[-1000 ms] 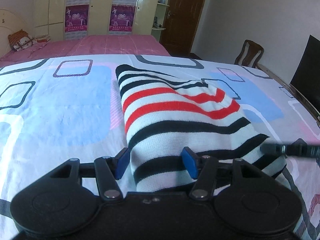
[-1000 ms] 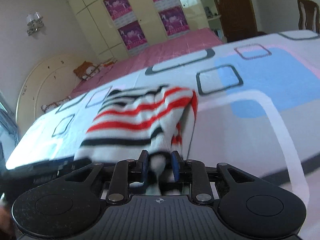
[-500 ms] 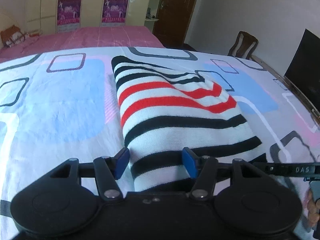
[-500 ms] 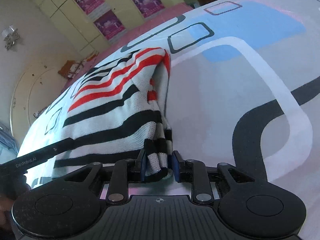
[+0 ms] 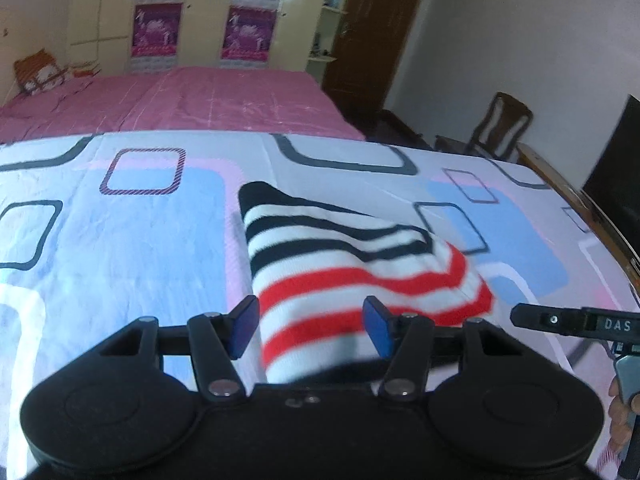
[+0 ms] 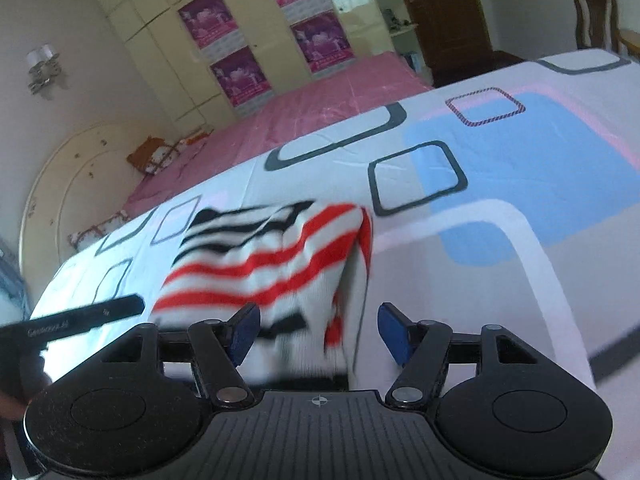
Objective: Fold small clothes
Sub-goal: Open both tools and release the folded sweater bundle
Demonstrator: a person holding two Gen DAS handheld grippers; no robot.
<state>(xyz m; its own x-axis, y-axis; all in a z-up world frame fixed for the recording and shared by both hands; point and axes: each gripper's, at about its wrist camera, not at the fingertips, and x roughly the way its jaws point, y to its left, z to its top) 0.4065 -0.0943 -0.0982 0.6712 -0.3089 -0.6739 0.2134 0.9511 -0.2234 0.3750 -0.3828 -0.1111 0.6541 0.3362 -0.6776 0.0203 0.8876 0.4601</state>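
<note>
A small knitted garment (image 5: 348,272) with white, black and red stripes lies folded on the patterned bedsheet (image 5: 120,248). My left gripper (image 5: 312,326) is open, its blue pads on either side of the garment's near end without closing on it. My right gripper (image 6: 318,332) is open too, with the garment's (image 6: 272,268) near right corner between its pads. Each gripper shows at the edge of the other's view, the right one as a black finger (image 5: 560,320), the left one likewise (image 6: 80,318).
The sheet covers a wide bed, with a pink-covered bed (image 5: 180,100) behind it. Wardrobes with purple posters (image 5: 156,12) line the back wall. A wooden chair (image 5: 500,128) and a dark screen (image 5: 616,172) stand at the right.
The right gripper has opened and let go of the garment's corner. Both grippers have moved forward over the garment, so its near black-striped part is now under them.
</note>
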